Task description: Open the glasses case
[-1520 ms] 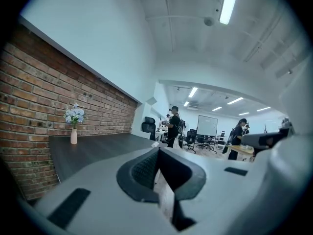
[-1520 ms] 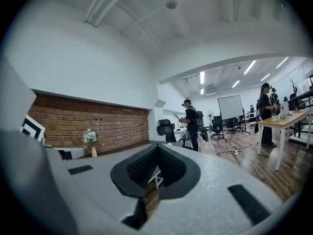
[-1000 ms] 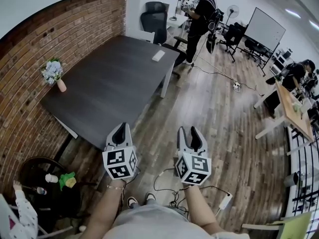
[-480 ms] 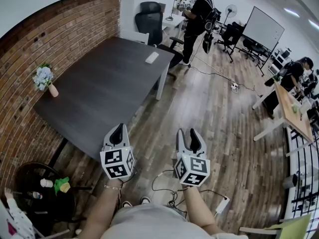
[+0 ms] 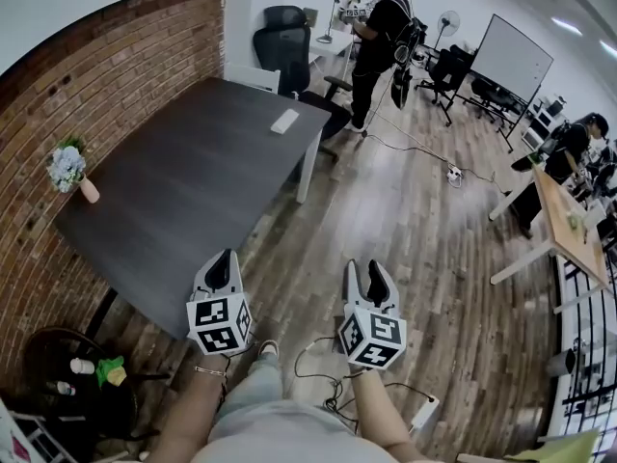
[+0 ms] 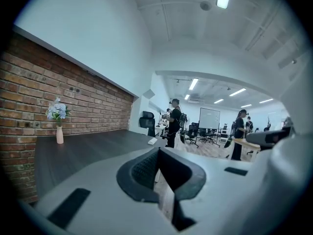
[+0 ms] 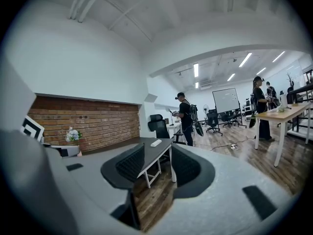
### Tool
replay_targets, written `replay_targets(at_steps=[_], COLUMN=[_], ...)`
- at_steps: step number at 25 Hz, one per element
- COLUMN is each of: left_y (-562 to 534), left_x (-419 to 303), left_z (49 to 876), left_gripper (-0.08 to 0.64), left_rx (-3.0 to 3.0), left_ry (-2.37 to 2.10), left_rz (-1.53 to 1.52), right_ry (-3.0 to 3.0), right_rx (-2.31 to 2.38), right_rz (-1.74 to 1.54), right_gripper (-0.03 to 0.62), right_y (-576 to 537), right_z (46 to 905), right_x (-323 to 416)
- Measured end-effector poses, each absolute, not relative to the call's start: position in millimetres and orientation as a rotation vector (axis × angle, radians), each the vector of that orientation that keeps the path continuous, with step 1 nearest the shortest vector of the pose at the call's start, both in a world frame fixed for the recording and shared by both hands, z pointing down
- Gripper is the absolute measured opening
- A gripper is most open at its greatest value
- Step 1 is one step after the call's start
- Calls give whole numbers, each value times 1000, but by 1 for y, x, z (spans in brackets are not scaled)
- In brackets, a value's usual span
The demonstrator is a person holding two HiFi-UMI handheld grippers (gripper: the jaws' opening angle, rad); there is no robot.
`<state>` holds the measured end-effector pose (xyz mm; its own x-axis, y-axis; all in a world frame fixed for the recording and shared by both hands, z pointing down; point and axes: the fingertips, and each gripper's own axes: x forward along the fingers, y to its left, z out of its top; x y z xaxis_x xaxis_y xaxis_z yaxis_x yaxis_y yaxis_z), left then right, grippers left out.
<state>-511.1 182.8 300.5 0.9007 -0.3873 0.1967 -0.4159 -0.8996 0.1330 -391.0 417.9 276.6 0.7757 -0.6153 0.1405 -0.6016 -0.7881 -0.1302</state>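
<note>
I see a charcoal-grey table (image 5: 183, 191) set against a wall (image 5: 116, 75) of red-brown brick lined with pale mortar. On the table are a white glasses case (image 5: 284, 121) and a pink vase (image 5: 89, 191) of pale blue and white flowers (image 5: 66, 162). The floor (image 5: 424, 230) is planked in streaky browns and greys, and my left gripper (image 5: 225, 255) and right gripper (image 5: 367, 270) are light grey with black ribbed pads (image 7: 129, 163), each bearing a white cube (image 5: 219, 324) patterned with black square markers.
</note>
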Motion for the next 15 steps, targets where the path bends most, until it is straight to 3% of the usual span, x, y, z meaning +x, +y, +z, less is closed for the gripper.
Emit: replay_targets(at_steps=[15], left_y=[88], left_x=[-324], left_z=[314], left_gripper=[5], left_rx=[2851], left_ry=[-649], left_rz=[220], right_ry=[1039], right_rx=[-2887], right_rz=[-284], right_gripper=[140], right_y=[334], right_z=[288], right_x=[-196])
